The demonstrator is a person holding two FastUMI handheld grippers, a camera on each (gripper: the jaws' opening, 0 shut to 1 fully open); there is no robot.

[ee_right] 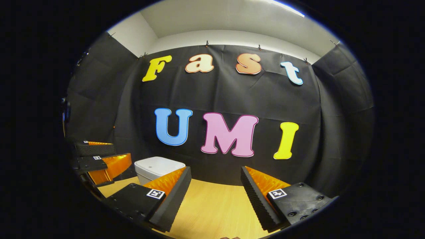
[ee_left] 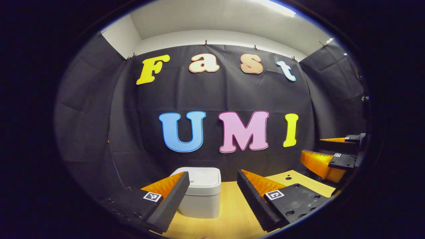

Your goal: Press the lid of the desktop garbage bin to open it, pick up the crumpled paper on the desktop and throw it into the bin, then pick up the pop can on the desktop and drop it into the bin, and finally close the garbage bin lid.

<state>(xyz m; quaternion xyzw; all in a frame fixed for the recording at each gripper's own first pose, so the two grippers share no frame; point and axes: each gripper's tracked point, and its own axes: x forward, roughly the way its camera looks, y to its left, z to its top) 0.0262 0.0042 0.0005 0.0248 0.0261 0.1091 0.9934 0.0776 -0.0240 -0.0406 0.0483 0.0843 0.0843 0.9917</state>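
Note:
A white square desktop bin [ee_left: 202, 192] with its lid down stands on the wooden desk at the back, close to the wall. My left gripper [ee_left: 212, 179] is open, held above the desk just in front of the bin, with the bin partly behind its left finger. In the right gripper view the bin [ee_right: 157, 167] sits to the left, behind my right gripper's left finger. My right gripper [ee_right: 215, 174] is open over bare desk with nothing between its fingers. Each gripper also appears at the edge of the other's view: the right gripper [ee_left: 332, 154], the left gripper [ee_right: 96, 157].
The light wooden desk [ee_right: 212, 205] runs back to the black cloth wall. A small dark hole [ee_left: 288, 178] marks the desk surface to the right of the left gripper.

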